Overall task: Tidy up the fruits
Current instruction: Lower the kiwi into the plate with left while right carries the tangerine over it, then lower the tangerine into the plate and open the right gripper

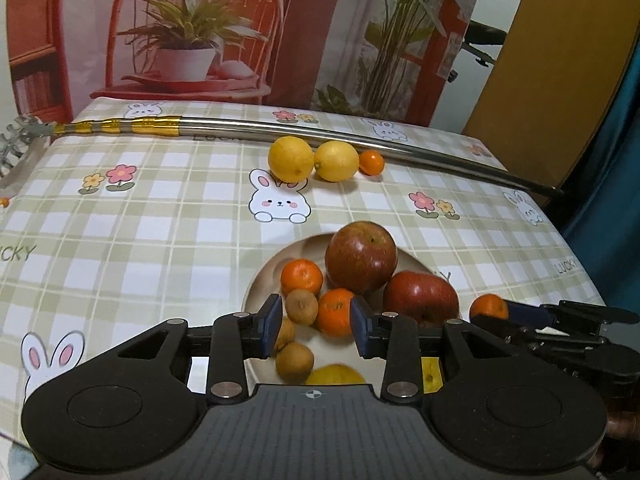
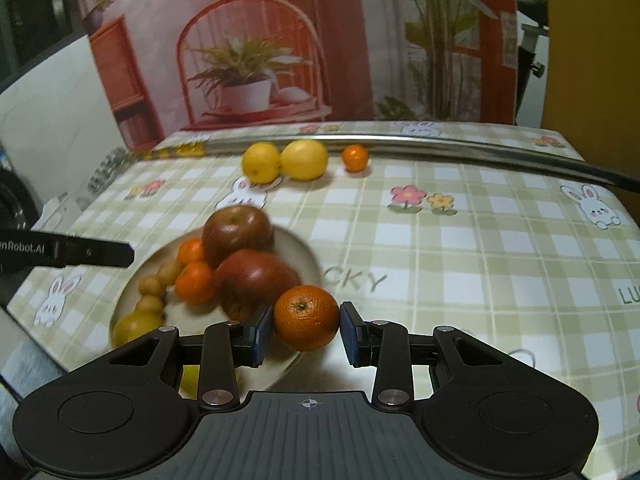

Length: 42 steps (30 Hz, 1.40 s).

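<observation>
The right gripper (image 2: 306, 330) has its fingers clamped on an orange (image 2: 306, 317), held at the near edge of the plate (image 2: 298, 246) on the tabletop (image 2: 460, 260). The left gripper (image 1: 315, 325) hovers over the plate, fingers apart and empty. The orange looks firm and fairly light (its skin gives some grip), so holding across its widest middle suits; squeezing harder could bruise it.

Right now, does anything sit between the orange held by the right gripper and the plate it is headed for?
Nothing visible does. The right gripper holds the round orange at the near rim of the cream plate. The closest thing is the dark red apple already on the plate, crowding that edge.
</observation>
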{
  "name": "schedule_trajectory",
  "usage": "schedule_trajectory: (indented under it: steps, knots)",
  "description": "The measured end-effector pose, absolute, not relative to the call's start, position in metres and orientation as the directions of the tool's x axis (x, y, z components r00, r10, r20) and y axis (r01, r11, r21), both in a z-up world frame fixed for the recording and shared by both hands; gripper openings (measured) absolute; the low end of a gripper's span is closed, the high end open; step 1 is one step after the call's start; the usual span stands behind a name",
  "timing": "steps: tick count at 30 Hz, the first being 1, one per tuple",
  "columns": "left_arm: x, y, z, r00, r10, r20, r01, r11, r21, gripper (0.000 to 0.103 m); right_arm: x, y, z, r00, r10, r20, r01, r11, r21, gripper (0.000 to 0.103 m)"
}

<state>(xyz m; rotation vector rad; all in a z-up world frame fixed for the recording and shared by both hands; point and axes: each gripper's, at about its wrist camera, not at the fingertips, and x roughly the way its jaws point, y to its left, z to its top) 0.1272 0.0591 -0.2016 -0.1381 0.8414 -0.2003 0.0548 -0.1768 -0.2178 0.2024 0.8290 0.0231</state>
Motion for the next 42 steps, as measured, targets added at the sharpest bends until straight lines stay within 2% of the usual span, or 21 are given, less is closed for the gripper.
schedule_trajectory:
  steps: [15, 29, 42]
  knots:
    - [0.099, 0.088, -0.2, 0.694, -0.178, -0.698, -0.008, 0.967, -0.254, 0.047, 0.058, -0.15, -0.227, 0.624, 0.116, -0.773, 0.009, 0.988, 0.155, 0.033]
    - [0.102, 0.078, -0.202, 0.689, -0.171, -0.705, 0.005, 0.973, -0.231, 0.048, 0.052, -0.143, -0.218, 0.659, 0.101, -0.746, -0.035, 0.994, 0.104, 0.034]
    - [0.101, 0.074, -0.201, 0.69, -0.173, -0.703, 0.017, 0.975, -0.223, 0.048, 0.044, -0.153, -0.212, 0.693, 0.05, -0.719, 0.022, 0.996, 0.091, 0.034]
